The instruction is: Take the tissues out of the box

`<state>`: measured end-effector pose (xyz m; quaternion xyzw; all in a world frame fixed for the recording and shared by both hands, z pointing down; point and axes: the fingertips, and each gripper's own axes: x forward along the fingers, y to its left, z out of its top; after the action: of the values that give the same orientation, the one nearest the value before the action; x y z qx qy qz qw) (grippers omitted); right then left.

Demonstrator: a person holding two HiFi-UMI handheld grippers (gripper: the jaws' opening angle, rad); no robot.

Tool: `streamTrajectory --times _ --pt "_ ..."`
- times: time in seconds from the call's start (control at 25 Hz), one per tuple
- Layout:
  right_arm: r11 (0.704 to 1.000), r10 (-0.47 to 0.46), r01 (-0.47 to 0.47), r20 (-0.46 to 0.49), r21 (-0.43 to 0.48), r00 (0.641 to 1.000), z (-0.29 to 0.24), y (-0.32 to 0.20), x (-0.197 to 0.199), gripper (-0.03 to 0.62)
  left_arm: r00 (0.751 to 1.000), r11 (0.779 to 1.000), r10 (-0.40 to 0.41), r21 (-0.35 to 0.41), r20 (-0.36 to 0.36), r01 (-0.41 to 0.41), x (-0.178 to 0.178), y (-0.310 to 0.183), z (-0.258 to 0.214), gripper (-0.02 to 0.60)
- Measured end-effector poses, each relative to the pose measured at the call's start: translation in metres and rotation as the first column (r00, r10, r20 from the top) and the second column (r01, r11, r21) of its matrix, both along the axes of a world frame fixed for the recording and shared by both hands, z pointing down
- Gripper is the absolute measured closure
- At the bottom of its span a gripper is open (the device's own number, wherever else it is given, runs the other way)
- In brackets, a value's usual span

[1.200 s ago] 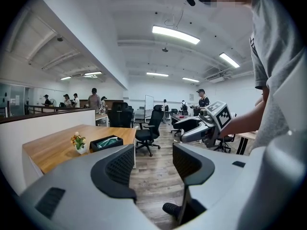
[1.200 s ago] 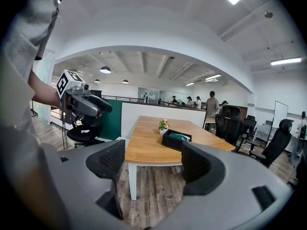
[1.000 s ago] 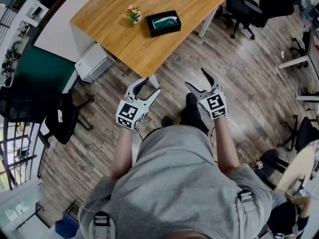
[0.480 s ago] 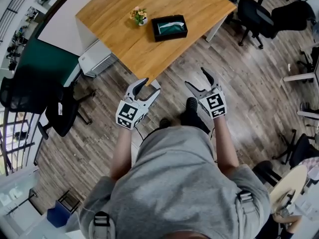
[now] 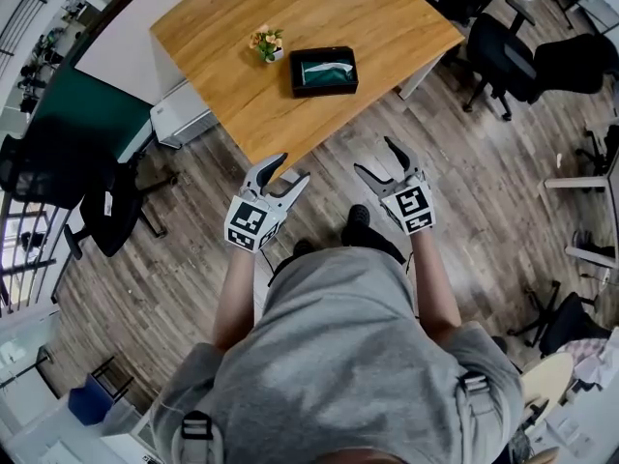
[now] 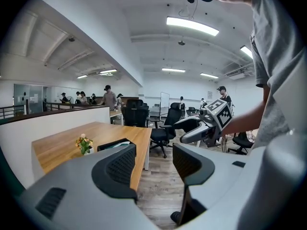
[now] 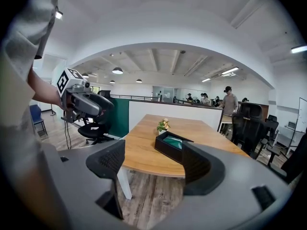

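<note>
The left hand-held gripper (image 5: 293, 168) and right hand-held gripper (image 5: 373, 157) hang released, empty, short of the light wooden desk (image 5: 387, 17). Past its near corner, the black rectangular tissue box (image 5: 295, 73) could lift if pinched tissues (image 5: 326, 70) snag.

A: Where does the head view sit?
B: High above the person, facing steeply down, far from the table (image 5: 368, 17).
A: The gripper views?
B: Low, level, facing forward; all three share that table and its box (image 5: 324, 91).

A black open-topped box (image 5: 324, 72) lies flat on the table, holding teal-and-white tissues (image 5: 325, 69).
</note>
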<state>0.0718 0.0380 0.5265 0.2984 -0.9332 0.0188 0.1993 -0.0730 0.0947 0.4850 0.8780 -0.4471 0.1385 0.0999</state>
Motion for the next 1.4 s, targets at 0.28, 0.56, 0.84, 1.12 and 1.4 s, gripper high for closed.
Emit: streamTrajectory --times 0.28,0.56,0.84,1.12,1.4 --pt "0.997 -0.071 0.071 -0.008 -0.009 0.997 0.001 -0.037 0.016 0.227 0.999 0.999 -0.054 -0.006 0.005 0.054 0.026 -0.028 0.005 0.324" --pt "0.989 -0.149 0.149 0.000 -0.010 0.989 0.007 -0.064 0.027 0.227 0.993 0.993 -0.120 -0.020 0.013 0.120 0.043 -0.045 0.013 0.324" --pt "0.979 -0.206 0.206 0.008 -0.011 0.979 0.012 -0.079 0.034 0.227 0.986 0.986 -0.167 -0.023 0.019 0.168 0.058 -0.054 0.017 0.325" --pt "0.973 -0.229 0.229 0.015 -0.010 0.973 0.014 -0.085 0.046 0.227 0.986 0.986 -0.166 -0.022 0.030 0.167 0.080 -0.059 0.017 0.325" --pt "0.973 -0.228 0.228 0.020 -0.012 0.973 0.015 -0.091 0.053 0.229 0.985 0.985 -0.171 -0.014 0.037 0.172 0.082 -0.069 0.015 0.325"
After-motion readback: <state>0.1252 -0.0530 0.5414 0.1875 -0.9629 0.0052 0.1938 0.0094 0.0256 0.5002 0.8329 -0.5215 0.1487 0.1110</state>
